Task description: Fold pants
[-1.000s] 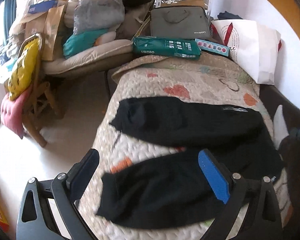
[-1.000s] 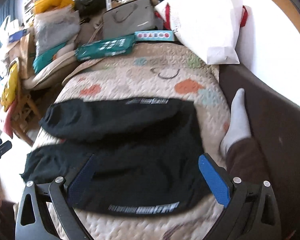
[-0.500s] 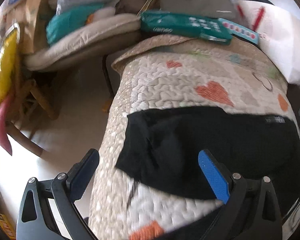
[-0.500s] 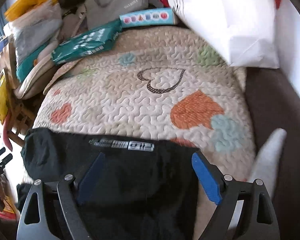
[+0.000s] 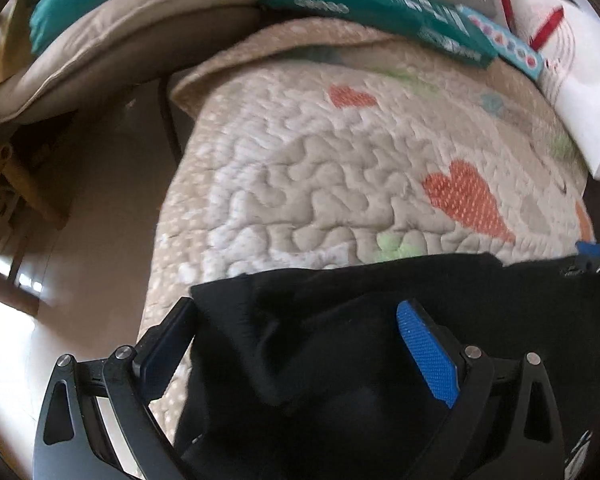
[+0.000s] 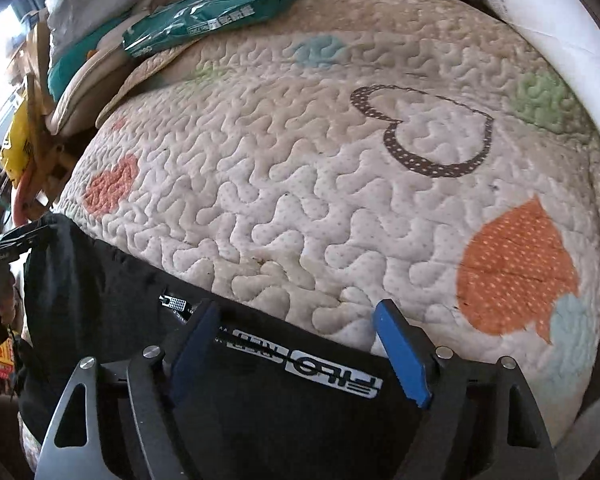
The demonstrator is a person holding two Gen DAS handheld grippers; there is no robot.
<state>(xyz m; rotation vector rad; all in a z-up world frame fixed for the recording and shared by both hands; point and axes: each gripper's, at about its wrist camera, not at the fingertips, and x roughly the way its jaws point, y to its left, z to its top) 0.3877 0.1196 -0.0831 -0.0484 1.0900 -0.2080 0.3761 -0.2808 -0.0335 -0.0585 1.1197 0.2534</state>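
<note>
Black pants (image 5: pixel 340 360) lie on a quilted bedspread (image 5: pixel 300 184) with coloured hearts. My left gripper (image 5: pixel 296 344) is open, low over the cuff end of the far leg, its fingers straddling the leg's corner near the bed's left edge. My right gripper (image 6: pixel 296 340) is open, low over the far edge of the pants (image 6: pixel 260 400) by the white logo strip (image 6: pixel 300 360), near the waist end. Neither holds cloth. The near leg is out of view.
A green packet (image 6: pixel 212 12) and a flat colourful box (image 5: pixel 512 46) lie at the bed's far end, with a white pillow (image 5: pixel 572 72) at far right. A cushioned chair (image 5: pixel 120 32) and the floor (image 5: pixel 80 240) are left of the bed.
Both grippers have moved forward and down over the pants to the far leg's edge. Their jaws stay open.
</note>
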